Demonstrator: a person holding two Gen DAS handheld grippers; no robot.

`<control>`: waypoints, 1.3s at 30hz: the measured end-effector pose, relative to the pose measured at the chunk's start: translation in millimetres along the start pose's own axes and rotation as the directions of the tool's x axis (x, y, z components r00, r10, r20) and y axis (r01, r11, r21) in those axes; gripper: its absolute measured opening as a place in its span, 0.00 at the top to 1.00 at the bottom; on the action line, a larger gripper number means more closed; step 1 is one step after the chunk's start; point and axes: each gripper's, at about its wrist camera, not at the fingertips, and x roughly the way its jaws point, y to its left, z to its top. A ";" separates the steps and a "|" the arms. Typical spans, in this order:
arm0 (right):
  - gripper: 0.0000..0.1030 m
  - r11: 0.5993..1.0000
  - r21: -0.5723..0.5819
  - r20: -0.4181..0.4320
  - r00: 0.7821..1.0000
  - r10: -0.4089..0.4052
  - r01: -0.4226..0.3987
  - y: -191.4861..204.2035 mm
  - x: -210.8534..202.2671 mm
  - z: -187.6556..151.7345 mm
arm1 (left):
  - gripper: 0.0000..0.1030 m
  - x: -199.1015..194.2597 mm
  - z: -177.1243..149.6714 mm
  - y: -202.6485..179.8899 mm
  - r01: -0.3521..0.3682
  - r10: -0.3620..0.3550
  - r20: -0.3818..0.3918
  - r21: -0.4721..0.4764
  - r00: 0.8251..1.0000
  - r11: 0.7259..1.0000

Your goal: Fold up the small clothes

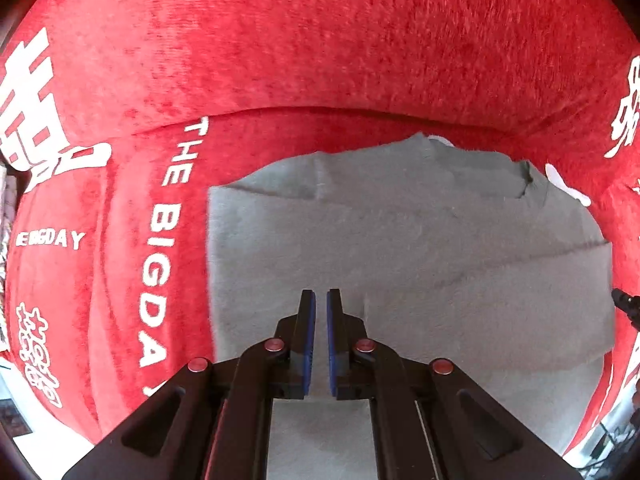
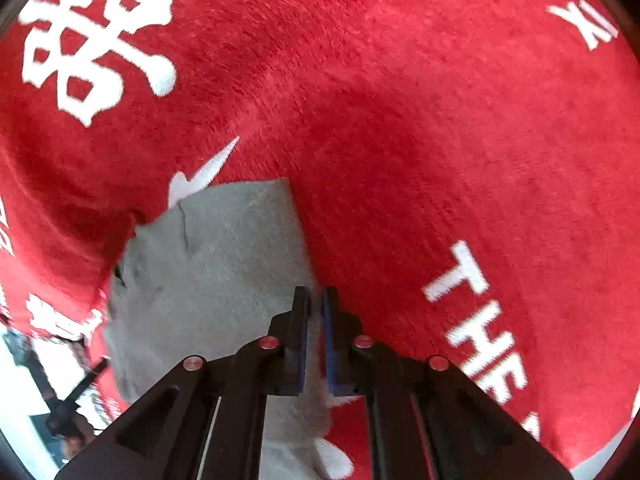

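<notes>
Seen down the left gripper (image 1: 321, 300), jaws nearly together with nothing visibly caught between the blue pads (image 1: 309, 340), a grey garment (image 1: 420, 240) lies creased on a red plush cloth (image 1: 320, 40) printed in white with "THE BIGDAY" lettering (image 1: 160, 264) and Chinese characters (image 1: 36, 108).

You have a red plush cover (image 1: 320, 40) with white lettering spread over the surface, and a grey garment (image 1: 400, 220) lying flat directly on it.
</notes>
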 end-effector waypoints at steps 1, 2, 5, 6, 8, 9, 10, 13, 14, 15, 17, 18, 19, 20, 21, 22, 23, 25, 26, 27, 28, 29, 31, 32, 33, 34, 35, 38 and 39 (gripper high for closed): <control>0.92 1.000 -0.001 0.000 1.000 -0.018 0.018 0.2 -2.4 -2.5 | 0.94 -2.8 -2.0 1.9 0.005 -0.005 -0.003 0.000 1.000 1.000; 0.92 1.000 -0.001 0.007 1.000 -0.021 0.021 1.4 -7.1 -6.2 | 0.94 -7.5 -6.2 2.3 0.016 -0.016 -0.007 0.004 1.000 1.000; 0.91 0.999 -0.041 0.036 0.999 0.000 0.001 21.0 -19.6 -21.0 | 0.94 -11.8 -15.8 -8.4 0.033 -0.032 -0.018 0.035 0.999 0.999; 0.91 0.997 -0.072 0.040 0.999 0.009 -0.006 31.3 -23.2 -27.9 | 0.94 -10.2 -18.9 -13.0 0.037 -0.036 -0.026 0.046 0.999 0.998; 0.91 0.990 -0.139 0.038 0.999 0.015 -0.009 54.2 -20.2 -39.0 | 0.94 0.7 -24.9 -25.5 0.038 -0.034 -0.058 0.069 0.998 0.997; 0.91 0.984 -0.177 0.022 1.000 0.016 -0.012 65.6 -15.3 -45.0 | 0.94 7.2 -27.5 -29.2 0.038 -0.032 -0.076 0.074 0.997 0.997; 0.91 0.981 -0.195 0.005 1.000 0.016 -0.014 72.8 -8.9 -48.8 | 0.94 16.8 -30.3 -33.5 0.030 -0.022 -0.103 0.078 0.994 0.997; 0.91 0.973 -0.226 -0.058 0.997 -0.058 0.044 81.7 17.1 -59.0 | 0.94 27.4 -34.6 -38.1 0.004 0.006 -0.114 0.084 0.994 0.996; 0.92 0.973 -0.220 -0.072 0.994 -0.082 0.064 79.1 23.2 -60.7 | 0.94 25.8 -34.7 -39.0 0.001 0.009 -0.108 0.089 0.994 0.996; 0.92 0.979 -0.196 -0.073 0.995 -0.066 0.050 74.1 23.7 -61.6 | 0.94 24.7 -34.6 -39.1 0.001 0.009 -0.109 0.091 0.994 0.996; 0.92 0.984 -0.169 -0.066 0.996 -0.061 0.049 68.9 17.4 -62.0 | 0.94 24.0 -34.9 -36.9 0.006 0.003 -0.115 0.081 0.993 0.997; 0.92 0.984 -0.167 -0.063 0.996 -0.068 0.057 68.3 13.0 -62.6 | 0.94 24.0 -35.3 -35.3 0.009 0.000 -0.120 0.076 0.993 0.997; 0.92 0.983 -0.171 -0.060 0.995 -0.073 0.062 69.0 9.0 -63.3 | 0.94 23.6 -35.9 -33.8 0.007 0.002 -0.121 0.072 0.993 0.997; 0.92 0.980 -0.184 -0.060 0.995 -0.084 0.072 70.7 4.5 -64.5 | 0.94 22.3 -36.4 -32.4 0.003 0.005 -0.122 0.068 0.992 0.998; 0.91 0.976 -0.201 -0.059 0.993 -0.099 0.085 74.8 0.4 -65.4 | 0.94 21.5 -37.0 -31.4 0.002 0.006 -0.125 0.065 0.992 0.998; 0.90 0.971 -0.219 -0.055 0.992 -0.113 0.098 79.6 -2.5 -67.1 | 0.94 19.6 -38.0 -30.2 0.003 0.005 -0.128 0.058 0.992 0.998; 0.82 0.967 -0.232 -0.052 0.991 -0.120 0.105 83.4 -5.4 -68.9 | 0.94 17.2 -39.0 -29.4 0.006 0.001 -0.128 0.054 0.992 0.999; 0.57 0.962 -0.246 -0.043 0.990 -0.134 0.119 90.5 -10.7 -73.2 | 0.94 12.1 -41.1 -27.7 0.025 -0.019 -0.128 0.051 0.992 0.998; 0.43 0.961 -0.249 -0.034 0.990 -0.136 0.123 94.7 -13.7 -77.2 | 0.94 8.0 -43.7 -27.7 0.037 -0.031 -0.133 0.049 0.991 0.998; 0.42 0.961 -0.252 -0.029 0.991 -0.130 0.118 98.7 -15.8 -81.6 | 0.94 5.2 -45.1 -28.4 0.041 -0.034 -0.135 0.050 0.990 0.998; 0.42 0.960 -0.256 -0.031 0.992 -0.125 0.113 102.5 -16.2 -86.0 | 0.94 1.3 -48.1 -29.1 0.043 -0.035 -0.139 0.054 0.990 0.998; 0.42 0.959 -0.259 -0.033 0.992 -0.125 0.112 101.5 -18.4 -88.1 | 0.94 -1.5 -49.5 -30.5 0.042 -0.034 -0.143 0.058 0.989 0.997; 0.42 0.956 -0.267 -0.035 0.990 -0.134 0.120 107.7 -18.2 -95.0 | 0.94 -5.7 -52.3 -32.6 0.034 -0.023 -0.158 0.067 0.987 0.997; 0.42 0.955 -0.272 -0.034 0.990 -0.137 0.123 110.1 -19.4 -98.9 | 0.94 -7.2 -54.1 -31.8 0.037 -0.026 -0.160 0.065 0.987 0.997; 0.42 0.953 -0.276 -0.031 0.990 -0.139 0.125 112.1 -20.2 -101.8 | 0.94 -9.9 -56.0 -30.4 0.052 -0.043 -0.155 0.053 0.987 0.997; 0.42 0.950 -0.283 -0.026 0.989 -0.143 0.130 114.9 -21.7 -104.7 | 0.92 -12.3 -57.6 -28.3 0.064 -0.058 -0.148 0.035 0.987 0.997; 0.42 0.949 -0.286 -0.023 0.989 -0.146 0.133 117.0 -21.7 -106.2 | 0.64 -13.4 -58.8 -26.9 0.070 -0.065 -0.148 0.024 0.987 0.997; 0.41 0.945 -0.296 -0.015 0.988 -0.154 0.142 124.1 -25.2 -108.2 | 0.01 -18.1 -61.7 -22.2 0.038 -0.039 -0.127 -0.011 0.991 0.999; 0.38 0.942 -0.302 -0.012 0.988 -0.154 0.143 126.0 -26.2 -108.8 | 0.01 -20.4 -62.5 -23.1 0.027 -0.027 -0.113 -0.001 0.993 1.000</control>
